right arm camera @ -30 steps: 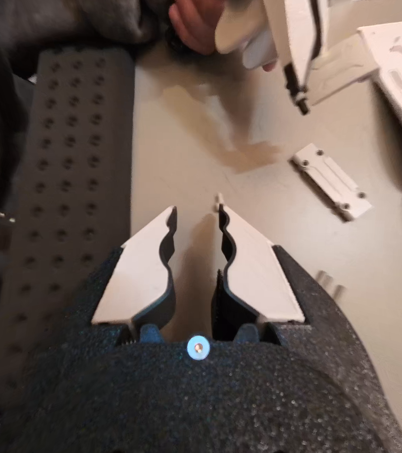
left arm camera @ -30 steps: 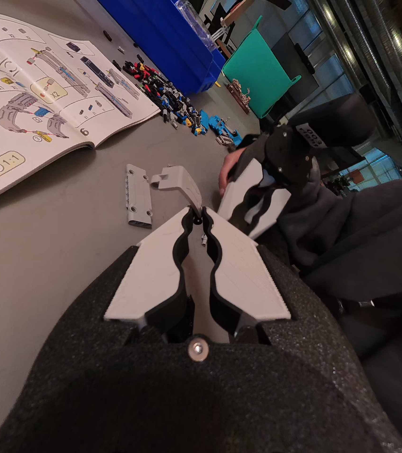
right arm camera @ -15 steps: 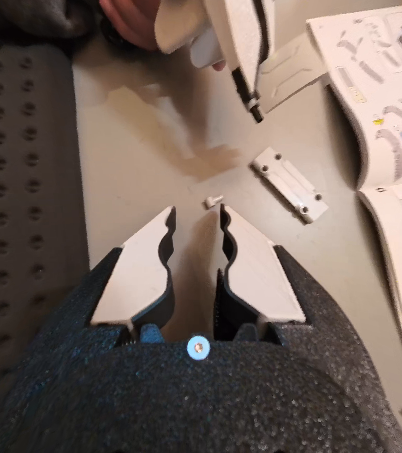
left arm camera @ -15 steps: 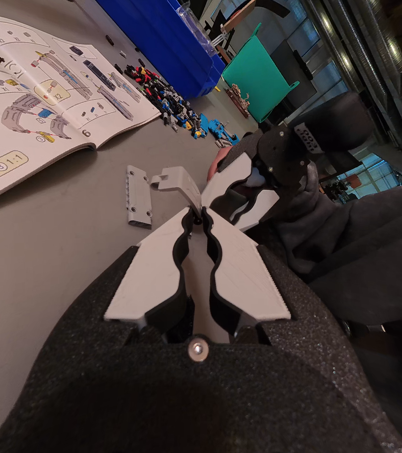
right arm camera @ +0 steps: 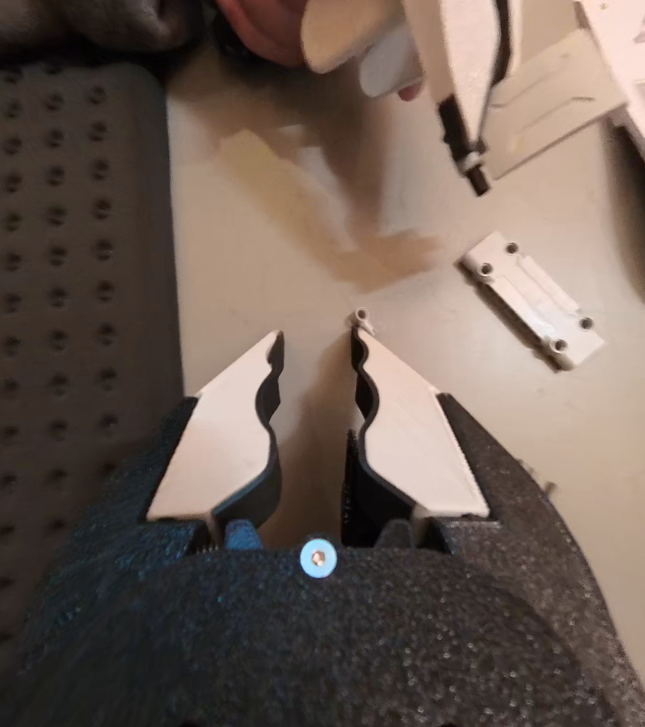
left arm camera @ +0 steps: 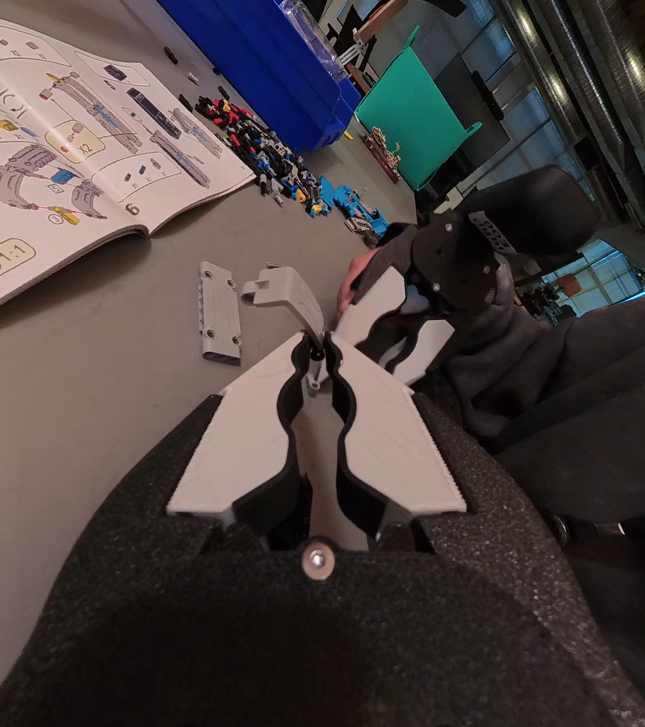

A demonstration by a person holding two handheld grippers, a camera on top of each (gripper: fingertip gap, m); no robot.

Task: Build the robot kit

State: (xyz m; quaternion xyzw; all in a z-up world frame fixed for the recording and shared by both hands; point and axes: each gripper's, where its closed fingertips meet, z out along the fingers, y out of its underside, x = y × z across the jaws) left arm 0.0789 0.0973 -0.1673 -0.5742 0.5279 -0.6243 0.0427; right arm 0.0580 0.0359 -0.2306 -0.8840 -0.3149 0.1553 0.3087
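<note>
Pinching a curved grey panel (left arm camera: 287, 289) by its near end, the left gripper (left arm camera: 316, 337) has its fingers nearly together around it, a black pin (right arm camera: 466, 165) poking out below the tips. The right gripper (right arm camera: 317, 334) hovers low over the grey table (left arm camera: 57, 393), fingers parted and empty, a small grey peg (right arm camera: 362, 319) lying just beside its right fingertip. A flat grey holed plate (right arm camera: 529, 301) rests nearby, beside the open instruction booklet (left arm camera: 57, 130).

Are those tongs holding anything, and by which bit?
The left tongs pinch a curved grey panel by its lower end. The right tongs hold nothing.
</note>
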